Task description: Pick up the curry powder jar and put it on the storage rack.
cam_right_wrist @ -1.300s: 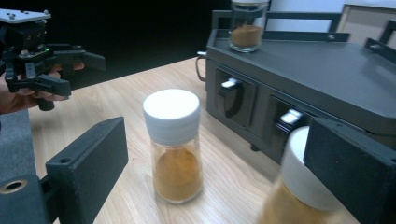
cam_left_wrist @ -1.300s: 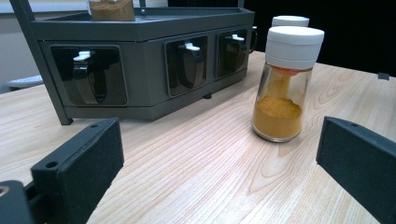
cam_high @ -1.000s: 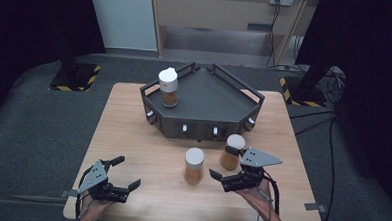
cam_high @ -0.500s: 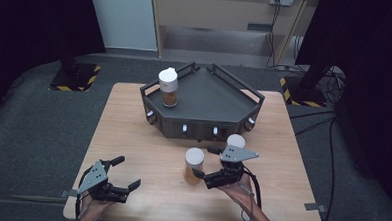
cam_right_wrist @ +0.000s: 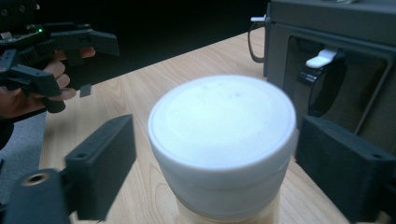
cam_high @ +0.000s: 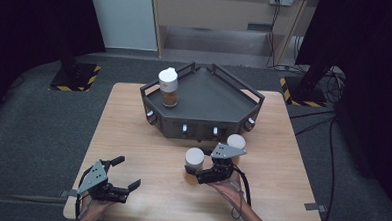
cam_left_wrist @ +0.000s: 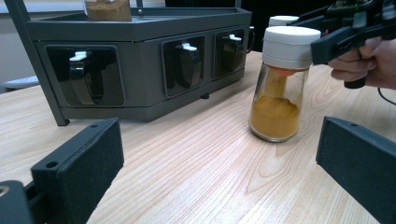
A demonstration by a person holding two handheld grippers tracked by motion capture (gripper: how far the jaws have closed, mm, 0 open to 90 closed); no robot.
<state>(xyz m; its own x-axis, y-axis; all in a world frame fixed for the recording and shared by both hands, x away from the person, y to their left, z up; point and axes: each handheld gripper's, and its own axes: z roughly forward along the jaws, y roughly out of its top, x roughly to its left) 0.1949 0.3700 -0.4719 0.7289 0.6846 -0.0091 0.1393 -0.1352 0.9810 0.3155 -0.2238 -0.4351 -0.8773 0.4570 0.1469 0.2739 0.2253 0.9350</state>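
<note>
Between the spread jaws of the right gripper (cam_high: 199, 176) stands the white-capped spice jar (cam_high: 194, 162), upright on the table (cam_high: 133, 133); contact with the cap cannot be confirmed. Well to that jar's left, the left gripper (cam_high: 128, 175) rests with jaws apart, holding nothing. Just beyond the right gripper stands a second jar (cam_high: 236, 141), then the grey rack (cam_high: 204, 98).
</note>
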